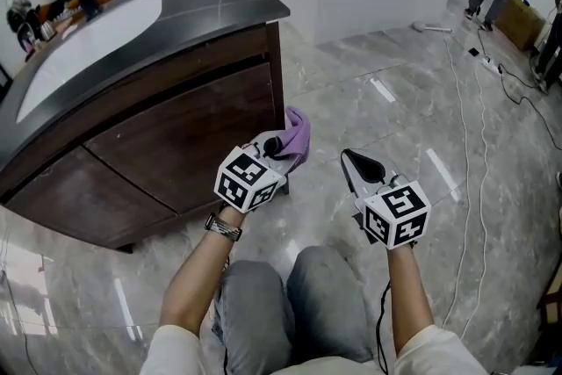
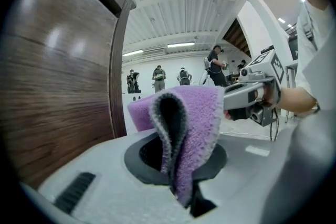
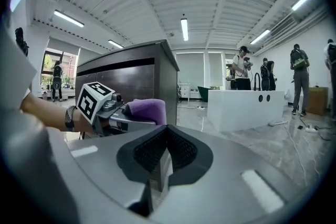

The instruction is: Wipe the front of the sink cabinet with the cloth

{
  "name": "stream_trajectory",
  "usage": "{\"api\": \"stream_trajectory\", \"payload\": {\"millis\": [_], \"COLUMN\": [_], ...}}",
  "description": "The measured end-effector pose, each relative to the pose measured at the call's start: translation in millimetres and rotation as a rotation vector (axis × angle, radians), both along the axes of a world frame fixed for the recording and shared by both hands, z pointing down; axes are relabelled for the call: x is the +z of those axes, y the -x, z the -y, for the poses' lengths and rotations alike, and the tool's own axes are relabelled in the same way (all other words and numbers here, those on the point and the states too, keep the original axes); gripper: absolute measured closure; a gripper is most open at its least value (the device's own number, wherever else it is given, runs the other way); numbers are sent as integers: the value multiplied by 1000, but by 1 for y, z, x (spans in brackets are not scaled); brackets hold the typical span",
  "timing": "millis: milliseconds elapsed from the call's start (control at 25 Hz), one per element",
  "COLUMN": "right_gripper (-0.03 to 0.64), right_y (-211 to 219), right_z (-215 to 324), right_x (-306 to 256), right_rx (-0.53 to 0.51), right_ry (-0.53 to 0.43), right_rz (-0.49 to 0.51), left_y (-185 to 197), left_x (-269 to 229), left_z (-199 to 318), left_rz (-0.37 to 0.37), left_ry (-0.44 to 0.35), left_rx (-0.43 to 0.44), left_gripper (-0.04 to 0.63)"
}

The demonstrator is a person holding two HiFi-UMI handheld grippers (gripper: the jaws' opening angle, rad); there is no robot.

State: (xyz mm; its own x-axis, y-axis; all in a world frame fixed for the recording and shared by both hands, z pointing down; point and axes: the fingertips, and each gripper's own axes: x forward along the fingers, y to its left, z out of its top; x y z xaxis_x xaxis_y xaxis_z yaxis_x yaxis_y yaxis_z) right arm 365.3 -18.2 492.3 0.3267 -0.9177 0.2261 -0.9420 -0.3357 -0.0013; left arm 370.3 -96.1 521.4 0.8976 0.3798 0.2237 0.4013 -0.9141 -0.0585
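Sink cabinet (image 1: 176,136): dark wood front, dark top, fills the left of the scene. Purple cloth (image 1: 299,132): folded, just beside the cabinet's right front corner; contact with the wood unclear. Left gripper (image 1: 279,145): jaws clamped on the cloth. Right gripper (image 1: 358,162): to its right, jaws together, nothing held.

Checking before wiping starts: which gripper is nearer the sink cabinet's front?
Left. The left gripper, holding the purple cloth, is beside the cabinet front; the right gripper is farther out.
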Motion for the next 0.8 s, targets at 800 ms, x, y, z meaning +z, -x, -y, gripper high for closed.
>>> {"api": "stream_trajectory", "payload": {"millis": [800], "right_gripper": [611], "right_y": [197], "right_z": [190], "right_x": [-32], "right_rx": [-585], "right_ry": [-16], "right_rz": [-12], "left_y": [287], "left_x": [-41], "left_z": [169], "left_rz": [-18], "left_ry": [25], "left_rx": [-540], "left_gripper": [545]}}
